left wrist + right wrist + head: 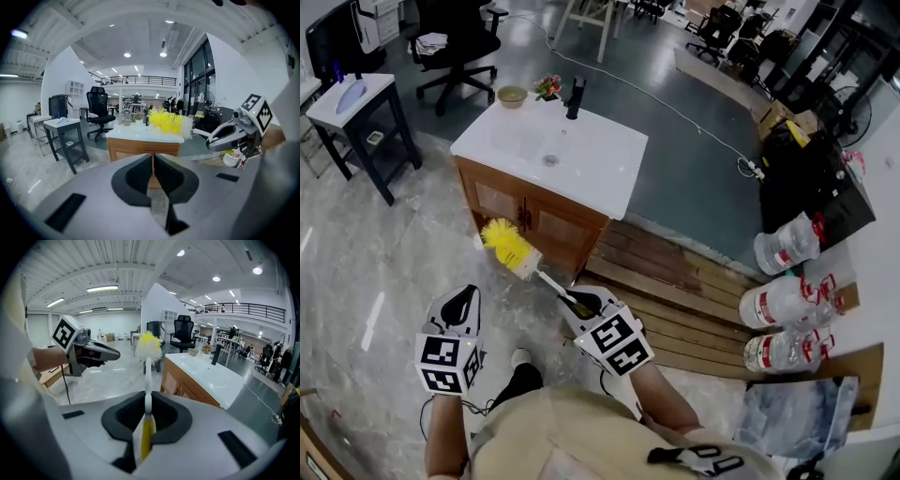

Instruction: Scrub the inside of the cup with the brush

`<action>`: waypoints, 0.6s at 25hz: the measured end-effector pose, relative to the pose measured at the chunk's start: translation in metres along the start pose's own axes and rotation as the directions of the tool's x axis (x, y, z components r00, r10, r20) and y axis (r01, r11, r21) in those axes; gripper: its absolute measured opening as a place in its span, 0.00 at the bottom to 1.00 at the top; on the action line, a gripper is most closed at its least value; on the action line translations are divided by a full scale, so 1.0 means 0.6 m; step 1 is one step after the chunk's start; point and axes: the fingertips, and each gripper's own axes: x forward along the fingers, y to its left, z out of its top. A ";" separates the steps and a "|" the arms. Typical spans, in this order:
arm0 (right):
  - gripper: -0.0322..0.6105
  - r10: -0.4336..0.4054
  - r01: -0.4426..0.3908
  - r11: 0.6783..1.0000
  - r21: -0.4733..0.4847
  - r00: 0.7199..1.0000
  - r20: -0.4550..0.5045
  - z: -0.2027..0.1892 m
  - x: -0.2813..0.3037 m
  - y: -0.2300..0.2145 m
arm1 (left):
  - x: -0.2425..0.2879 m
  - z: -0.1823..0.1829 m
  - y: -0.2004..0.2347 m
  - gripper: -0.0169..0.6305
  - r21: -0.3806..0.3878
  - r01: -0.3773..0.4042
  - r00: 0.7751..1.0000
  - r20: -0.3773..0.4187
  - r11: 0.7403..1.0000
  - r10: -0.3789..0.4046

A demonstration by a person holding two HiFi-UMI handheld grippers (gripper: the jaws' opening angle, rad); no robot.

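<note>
My right gripper (573, 302) is shut on the white-and-yellow handle of a brush, whose yellow bristle head (508, 245) points toward the front of the wooden vanity (546, 220). In the right gripper view the handle (147, 405) runs between the jaws up to the bristle head (149, 345). My left gripper (469, 293) hangs beside it, lower left, shut with nothing in it (153, 157). A small tan cup (512, 95) stands at the back of the white sink top (600, 159), far from both grippers.
A black faucet (574, 97) and a small flower pot (547, 87) stand by the cup. Wooden planks (684, 281) lie right of the vanity, with large water bottles (780, 304) beyond. A dark side table (356, 108) and an office chair (455, 42) stand at the left.
</note>
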 end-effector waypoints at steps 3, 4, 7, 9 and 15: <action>0.13 -0.002 0.002 1.000 0.006 1.000 -0.004 0.027 0.046 -0.011 | 0.025 0.009 0.045 0.07 0.009 0.004 1.000 -0.005 1.000 -0.004; 0.13 -0.004 0.004 1.000 0.007 1.000 -0.006 0.034 0.060 -0.014 | 0.033 0.011 0.057 0.07 0.013 0.007 1.000 -0.008 1.000 -0.007; 0.13 -0.011 0.011 1.000 0.013 1.000 -0.009 0.052 0.092 -0.024 | 0.057 0.018 0.082 0.07 0.029 0.026 0.999 -0.019 0.999 -0.025; 0.13 -0.019 0.019 1.000 0.022 1.000 -0.007 0.060 0.108 -0.032 | 0.075 0.025 0.099 0.07 0.051 0.040 0.999 -0.026 0.998 -0.039; 0.13 -0.044 0.046 0.998 0.048 0.998 -0.040 0.063 0.146 -0.081 | 0.140 0.042 0.131 0.07 0.071 0.086 0.996 -0.029 0.994 -0.085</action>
